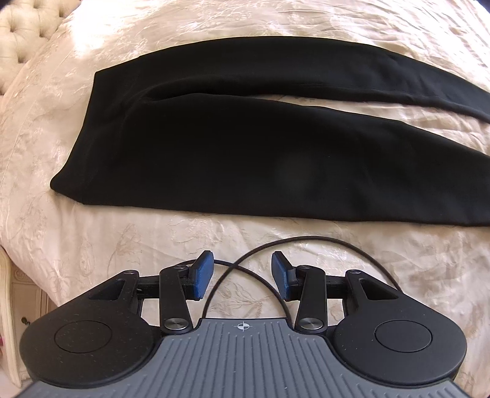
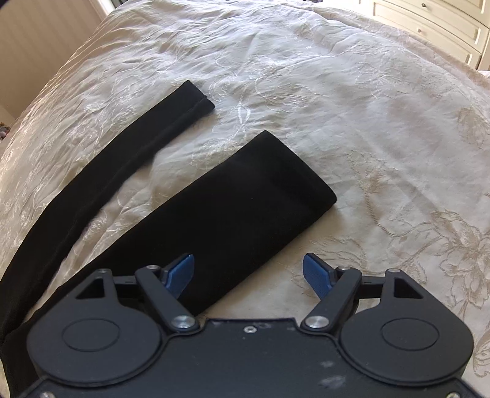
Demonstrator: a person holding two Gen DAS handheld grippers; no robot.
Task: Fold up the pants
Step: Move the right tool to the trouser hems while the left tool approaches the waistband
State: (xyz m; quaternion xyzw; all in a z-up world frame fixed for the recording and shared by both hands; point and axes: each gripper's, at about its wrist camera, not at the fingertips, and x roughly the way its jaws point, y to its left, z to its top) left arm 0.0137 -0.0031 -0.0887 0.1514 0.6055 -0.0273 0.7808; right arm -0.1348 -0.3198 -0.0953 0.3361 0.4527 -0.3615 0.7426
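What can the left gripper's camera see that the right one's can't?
Only the left view shows the waist end of the black pants, a tufted headboard and a thin black cable. Only the right view shows the two leg cuffs, the far leg cuff and the near leg cuff, plus a white dresser. Both show the cream bedspread and open grippers, left gripper and right gripper.
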